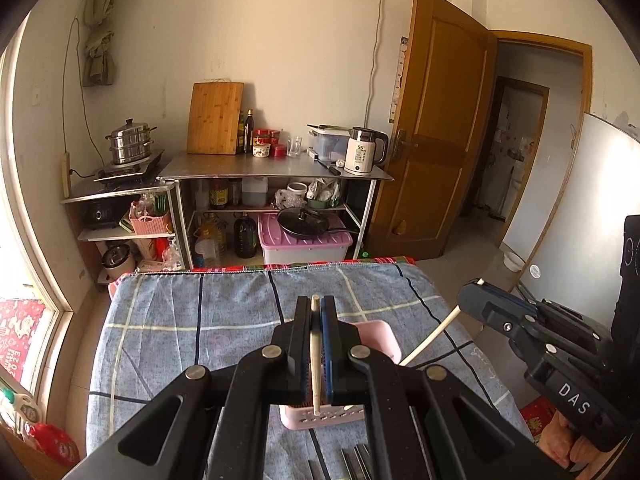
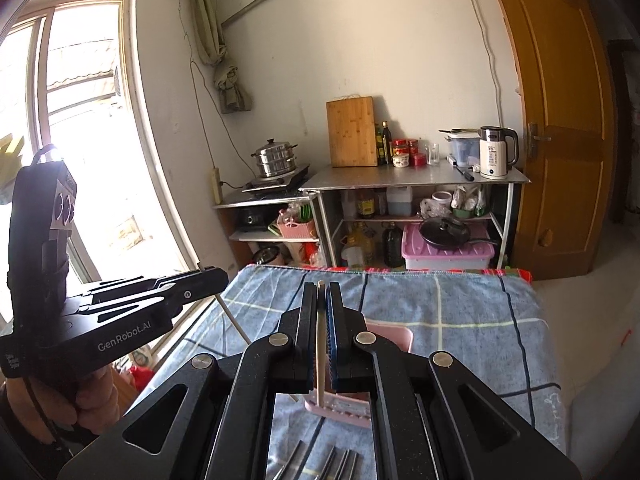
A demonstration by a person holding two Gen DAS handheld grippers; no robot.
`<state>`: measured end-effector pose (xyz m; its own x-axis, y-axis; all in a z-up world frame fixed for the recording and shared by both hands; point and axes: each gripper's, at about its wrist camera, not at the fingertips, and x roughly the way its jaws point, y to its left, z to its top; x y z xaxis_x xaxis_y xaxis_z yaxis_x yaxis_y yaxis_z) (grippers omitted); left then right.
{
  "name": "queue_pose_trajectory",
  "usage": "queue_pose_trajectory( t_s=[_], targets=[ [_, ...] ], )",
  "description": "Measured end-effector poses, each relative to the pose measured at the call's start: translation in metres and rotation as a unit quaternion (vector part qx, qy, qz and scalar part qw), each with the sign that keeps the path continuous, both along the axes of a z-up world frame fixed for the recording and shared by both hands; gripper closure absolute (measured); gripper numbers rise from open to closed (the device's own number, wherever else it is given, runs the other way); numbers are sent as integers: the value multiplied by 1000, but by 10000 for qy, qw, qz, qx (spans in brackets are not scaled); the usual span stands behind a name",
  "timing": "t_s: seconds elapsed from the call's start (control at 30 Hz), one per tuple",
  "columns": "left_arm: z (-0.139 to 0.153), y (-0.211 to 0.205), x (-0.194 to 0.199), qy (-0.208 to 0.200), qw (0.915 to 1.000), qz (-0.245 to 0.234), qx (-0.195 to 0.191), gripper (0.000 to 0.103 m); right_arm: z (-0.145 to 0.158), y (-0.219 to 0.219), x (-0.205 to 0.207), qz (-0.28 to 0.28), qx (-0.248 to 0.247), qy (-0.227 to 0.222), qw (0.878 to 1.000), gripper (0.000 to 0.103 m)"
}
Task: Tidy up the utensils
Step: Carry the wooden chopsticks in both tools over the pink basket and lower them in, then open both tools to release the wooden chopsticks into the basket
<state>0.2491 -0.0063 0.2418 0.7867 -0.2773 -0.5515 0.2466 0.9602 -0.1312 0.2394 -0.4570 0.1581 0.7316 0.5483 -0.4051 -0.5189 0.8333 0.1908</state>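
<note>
Left gripper (image 1: 316, 312) clamped one chopstick (image 1: 314, 360). Right gripper (image 2: 321, 300) clamped another chopstick (image 2: 320, 356). Both hovered over the pink basket (image 1: 380, 336).

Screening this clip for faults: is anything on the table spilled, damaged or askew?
Nothing stands out. Each hand-held gripper, left and right, is shut on a pale chopstick above the pink basket. Metal utensils lie on the checked cloth.

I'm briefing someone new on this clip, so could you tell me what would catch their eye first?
Each gripper, left and right, is shut on a pale chopstick above a pink utensil basket on the blue plaid cloth. Metal utensils lie nearer the camera.
</note>
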Motion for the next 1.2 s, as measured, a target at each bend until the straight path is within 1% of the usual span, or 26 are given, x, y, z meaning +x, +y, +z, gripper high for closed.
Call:
queue_pose_trajectory(
  t_s=[0.13,0.23,0.47,0.63,0.83,0.9,0.93,0.97,1.0,1.2],
  targets=[
    [-5,-1,17,-14,10000,8,-28,98,-1,6,16,-55,48,-7,10000,99],
    [-18,1,26,32,10000,16,-82,98,-9,10,26,-83,2,13,10000,99],
    [-55,5,35,230,9997,35,-111,98,-47,18,40,-59,-124,372,9992,99],
    [-73,10,35,365,9992,86,-163,98,-64,18,44,-64,-165,555,9983,98],
    [-79,10,30,383,9992,99,-91,97,-74,18,41,-58,-189,660,9976,98],
    [-78,11,26,366,9992,113,-79,97,-73,17,40,-60,-191,642,9977,97],
    [-77,12,23,341,9993,123,-78,96,-73,17,38,-60,-182,633,9978,94],
    [-76,12,20,314,9994,147,-73,95,-72,16,36,-55,-159,619,9979,91],
    [-74,13,16,285,9994,171,-67,94,-70,13,33,-42,-124,588,9982,90],
    [-67,18,-19,41,9998,202,-65,91,-62,2,9,-85,-81,345,9993,89]
  ],
)
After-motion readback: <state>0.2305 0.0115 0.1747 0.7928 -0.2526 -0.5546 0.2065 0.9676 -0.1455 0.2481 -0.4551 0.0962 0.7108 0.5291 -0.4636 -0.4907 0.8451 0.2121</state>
